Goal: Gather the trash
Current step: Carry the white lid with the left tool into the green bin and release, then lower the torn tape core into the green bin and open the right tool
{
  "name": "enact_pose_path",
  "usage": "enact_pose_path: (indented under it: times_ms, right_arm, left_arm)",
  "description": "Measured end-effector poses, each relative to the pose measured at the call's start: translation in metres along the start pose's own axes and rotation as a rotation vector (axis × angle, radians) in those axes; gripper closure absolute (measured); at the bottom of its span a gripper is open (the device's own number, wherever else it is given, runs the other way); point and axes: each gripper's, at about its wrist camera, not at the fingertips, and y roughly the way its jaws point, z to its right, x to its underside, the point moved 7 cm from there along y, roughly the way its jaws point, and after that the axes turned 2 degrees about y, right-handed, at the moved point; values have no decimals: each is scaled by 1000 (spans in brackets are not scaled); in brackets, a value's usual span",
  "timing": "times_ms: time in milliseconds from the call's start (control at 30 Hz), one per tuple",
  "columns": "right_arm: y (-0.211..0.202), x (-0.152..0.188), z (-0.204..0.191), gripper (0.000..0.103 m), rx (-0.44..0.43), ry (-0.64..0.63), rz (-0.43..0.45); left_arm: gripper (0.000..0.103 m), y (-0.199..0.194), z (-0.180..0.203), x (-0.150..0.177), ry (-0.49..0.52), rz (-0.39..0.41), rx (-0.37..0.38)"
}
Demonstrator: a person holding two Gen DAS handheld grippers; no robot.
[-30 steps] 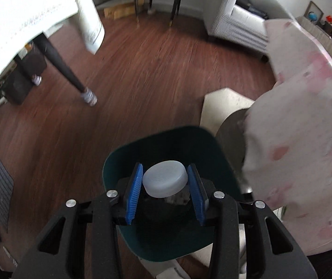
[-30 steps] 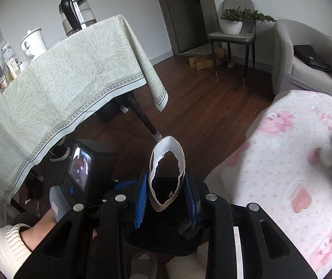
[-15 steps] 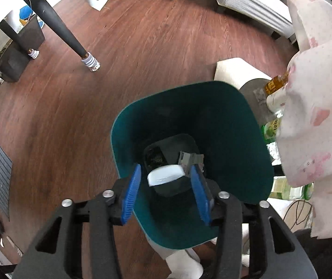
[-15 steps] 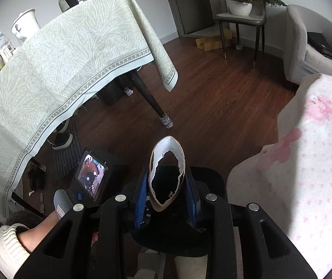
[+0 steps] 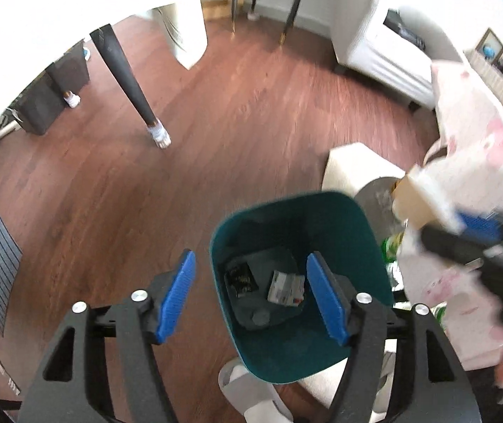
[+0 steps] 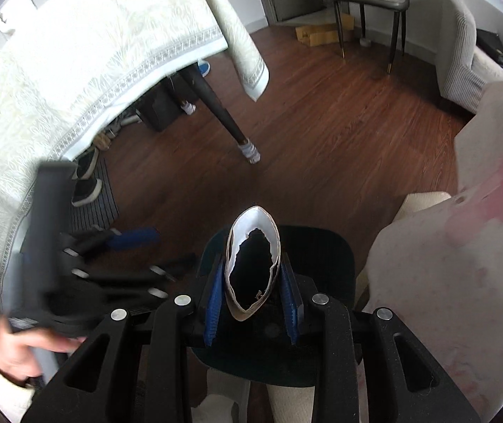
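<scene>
A teal trash bin (image 5: 336, 352) stands on the wood floor below both grippers. Inside it lie a white lidded jar (image 5: 259, 317), a dark packet (image 5: 239, 276) and a small printed carton (image 5: 285, 287). My left gripper (image 5: 253, 299) is open and empty over the bin's left side. My right gripper (image 6: 253, 299) is shut on a squashed paper cup (image 6: 253, 246) with a torn opening, held above the bin (image 6: 336, 257). The right gripper also shows blurred in the left wrist view (image 5: 477, 232).
A table with a pale green cloth (image 6: 86, 70) and a dark leg (image 6: 223, 112) stands to the left. A pink-patterned cloth (image 6: 463, 253) hangs at the right. A grey armchair (image 6: 470, 53), side chair (image 6: 367, 0), shoes and mat (image 6: 89, 190) lie further off.
My left gripper opened and the white lidded jar dropped into the bin. The right gripper moved with the paper cup over the bin.
</scene>
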Motion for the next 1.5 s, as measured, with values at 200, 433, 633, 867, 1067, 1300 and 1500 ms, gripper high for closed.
enact_pose_path:
  times_ms: [200,433,633,867,1067,1300,1500]
  right_arm:
    - [36,17,4,73,9,7,-72]
    - [69,38,10,73,25,9,-148]
    - [83,50,9,73,39,-8,-197]
    - [101,71,17,73,80,-30,-267]
    - [107,84,22,73,106,-52,-299]
    - [105,93,27,57,133,-74,-309]
    - [91,92,25,54,131,-108,-273]
  left_arm:
    - [33,-37,-12,-17,-16,95,-10]
    - [36,-77,-13,-31,-12,198,-5]
    - [43,-94,-8,-39,-16,238,16]
    - [54,-110,7,-47,4,272,36]
    - [62,-115,14,-48,21,274,52]
    - [62,-134,23,-53,43,324,60]
    - [58,-146,34,-60,50,351,68]
